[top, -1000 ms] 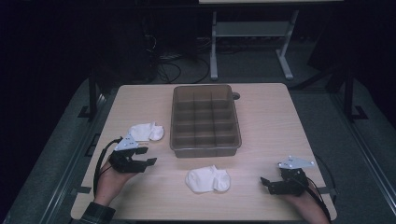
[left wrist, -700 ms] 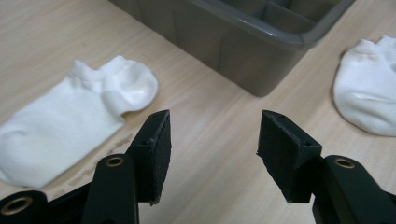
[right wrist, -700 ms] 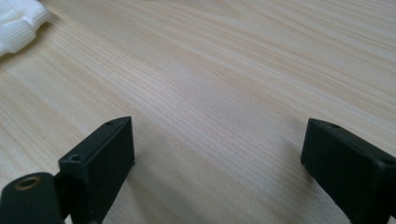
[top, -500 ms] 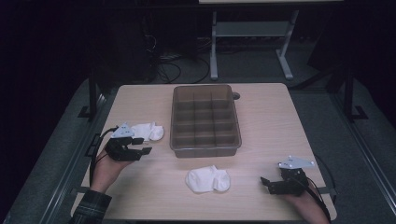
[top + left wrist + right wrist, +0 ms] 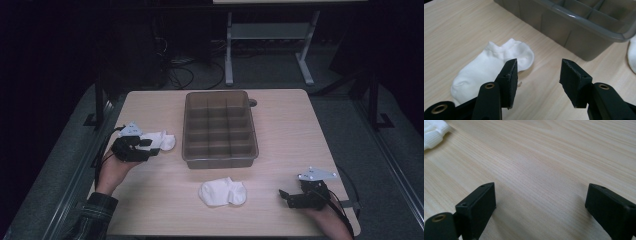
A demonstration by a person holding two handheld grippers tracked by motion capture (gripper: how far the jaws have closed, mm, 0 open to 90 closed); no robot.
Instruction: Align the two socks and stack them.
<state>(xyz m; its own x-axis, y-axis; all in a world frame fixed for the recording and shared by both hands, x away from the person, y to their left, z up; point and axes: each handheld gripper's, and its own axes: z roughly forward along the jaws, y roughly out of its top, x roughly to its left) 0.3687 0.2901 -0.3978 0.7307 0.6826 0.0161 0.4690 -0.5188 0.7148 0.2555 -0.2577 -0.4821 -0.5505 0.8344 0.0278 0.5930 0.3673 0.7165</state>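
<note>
The sock (image 5: pixel 491 65) lies flat on the tabletop (image 5: pixel 280 130), just left of the grey tray (image 5: pixel 220 129) in the high view, well apart from the second sock (image 5: pixel 223 192) near the front edge; it looks like a short white ankle sock, its cuff toward the tray. The left claw (image 5: pixel 537 77) is over it, at its near end; the jaws stand apart and have just been closing, yet nothing is between them; in the left gripper view the left jaw is over the edge of the sock and the right jaw is over bare wood. I judge the step in hand to be the pick-up of this sock, and the grip is not yet made.

To do it well, the claw should shift a little toward the sock, so that the fabric comes in the middle of the gap; then go down until the tips almost touch the wood; then close fully, because the fabric is thin and soft and may slip from a loose pinch. A grip near the middle of the sock seems better than one at the toe; the ends then hang evenly. The tray is near, so the lift should go straight up first.

The right claw (image 5: pixel 292 196) rests low at the front right corner, jaws wide apart, holding nothing.
</note>
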